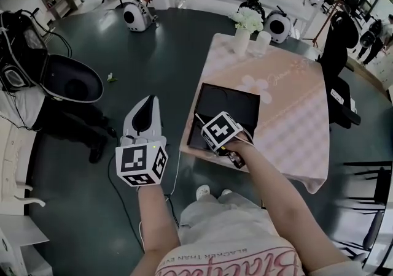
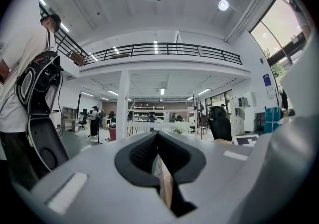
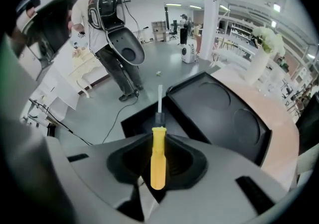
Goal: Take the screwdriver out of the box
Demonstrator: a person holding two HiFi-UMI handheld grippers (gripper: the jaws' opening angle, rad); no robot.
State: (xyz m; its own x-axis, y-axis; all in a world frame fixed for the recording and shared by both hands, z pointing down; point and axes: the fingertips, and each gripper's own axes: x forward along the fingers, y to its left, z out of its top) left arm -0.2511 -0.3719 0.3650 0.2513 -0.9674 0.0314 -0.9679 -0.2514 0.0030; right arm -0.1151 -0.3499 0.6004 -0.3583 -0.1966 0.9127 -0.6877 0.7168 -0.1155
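My right gripper (image 3: 158, 141) is shut on the yellow handle of a screwdriver (image 3: 158, 161). Its black collar and pale metal shaft stick out past the jaws, above the black box (image 3: 144, 118). The box's lid (image 3: 224, 113), with two round recesses, lies open beside the base. In the head view the right gripper (image 1: 212, 127) hangs over the box (image 1: 227, 106) at the near left corner of the table, and its marker cube hides the jaws. My left gripper (image 2: 158, 138) is level and off the table, out over the floor, jaws together with nothing in them.
The table (image 1: 295, 103) carries a pink patterned cloth, with a vase of white flowers (image 1: 245, 23) at its far edge. A person with a backpack (image 2: 30, 98) stands to the left on the dark floor. A black chair (image 1: 341, 103) stands right of the table.
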